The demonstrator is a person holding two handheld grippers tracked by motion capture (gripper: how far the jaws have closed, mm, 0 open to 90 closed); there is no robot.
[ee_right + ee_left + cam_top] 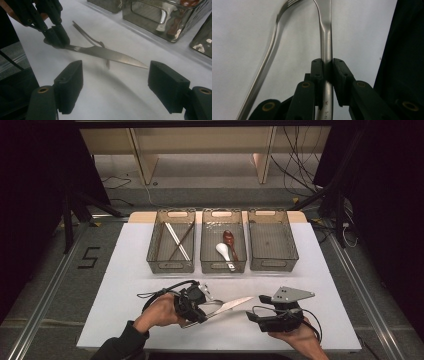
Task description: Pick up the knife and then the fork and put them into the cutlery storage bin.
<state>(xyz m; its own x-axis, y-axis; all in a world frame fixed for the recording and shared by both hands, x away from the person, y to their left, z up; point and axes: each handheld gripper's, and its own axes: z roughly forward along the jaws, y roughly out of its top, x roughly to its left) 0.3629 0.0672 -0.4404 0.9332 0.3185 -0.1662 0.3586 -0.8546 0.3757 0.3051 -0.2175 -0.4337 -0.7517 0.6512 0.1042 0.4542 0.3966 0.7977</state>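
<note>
- White table on a grey floor
- Wooden shelf behind
- Cables on floor
- Dark sides, black stands

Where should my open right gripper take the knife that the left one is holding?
Probably the bare blade mid-length, right gripper closing on its flat faces from the tip side. Left gripper already clamps the handle, and the blade juts free above the table.

Readable marks I can log: one black numeral "5", taped on the grey floor left of the table. Knife handle carries red lettering, too blurred to read.
</note>
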